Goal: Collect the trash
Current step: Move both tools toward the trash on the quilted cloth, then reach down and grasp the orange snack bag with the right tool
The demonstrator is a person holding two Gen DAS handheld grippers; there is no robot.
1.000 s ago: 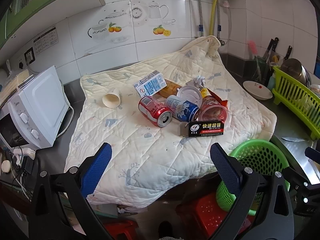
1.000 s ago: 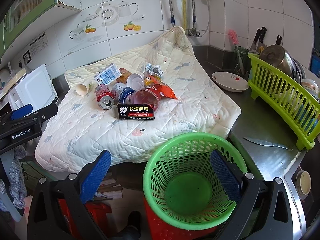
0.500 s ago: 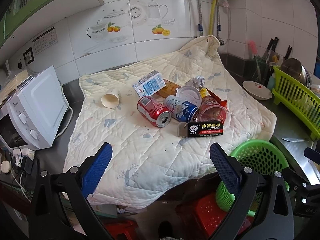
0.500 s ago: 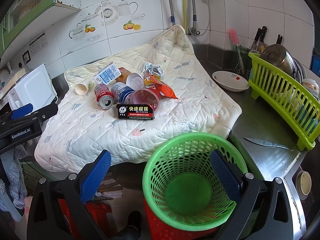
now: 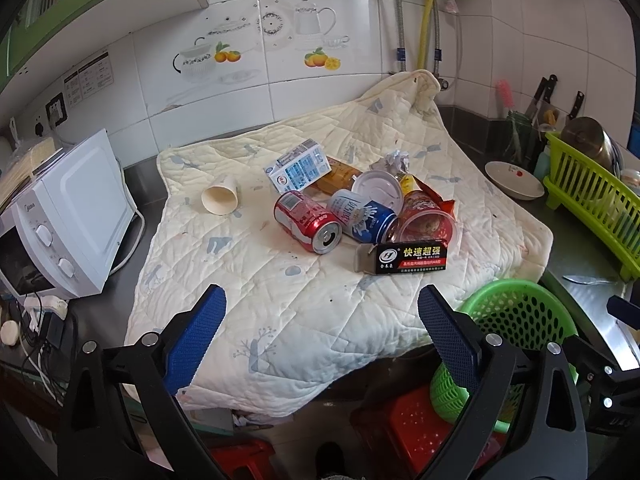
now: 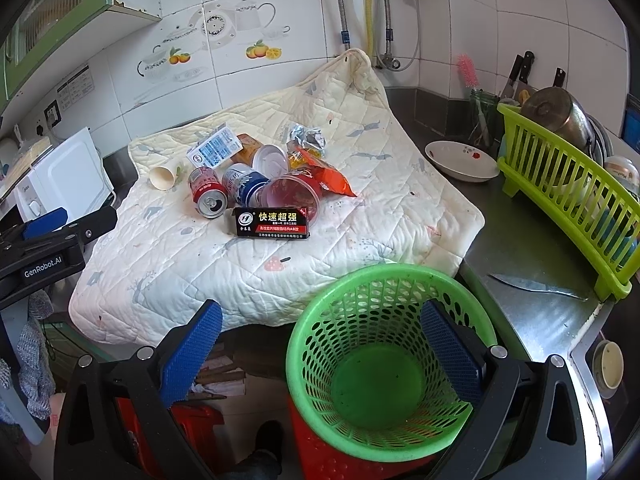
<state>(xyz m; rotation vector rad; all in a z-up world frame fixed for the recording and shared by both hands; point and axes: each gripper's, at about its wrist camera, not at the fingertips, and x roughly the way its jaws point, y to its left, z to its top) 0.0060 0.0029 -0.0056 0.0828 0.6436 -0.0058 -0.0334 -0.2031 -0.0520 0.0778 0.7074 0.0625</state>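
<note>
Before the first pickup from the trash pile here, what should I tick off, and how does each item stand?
1. Left gripper open, holding nothing: ok.
2. Right gripper open, holding nothing: ok.
3. Green basket upright, mouth unblocked: ok.
4. Basket has room: ok, nothing inside.
5. Black box at the pile's near edge, nothing on top: ok.
6. Red can empty of liquid: cannot tell.

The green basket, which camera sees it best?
The right wrist view: it looks straight down into the green basket, showing its whole rim and bare bottom between the open right gripper. The left wrist view catches only part of it, behind a finger of the open left gripper.
</note>
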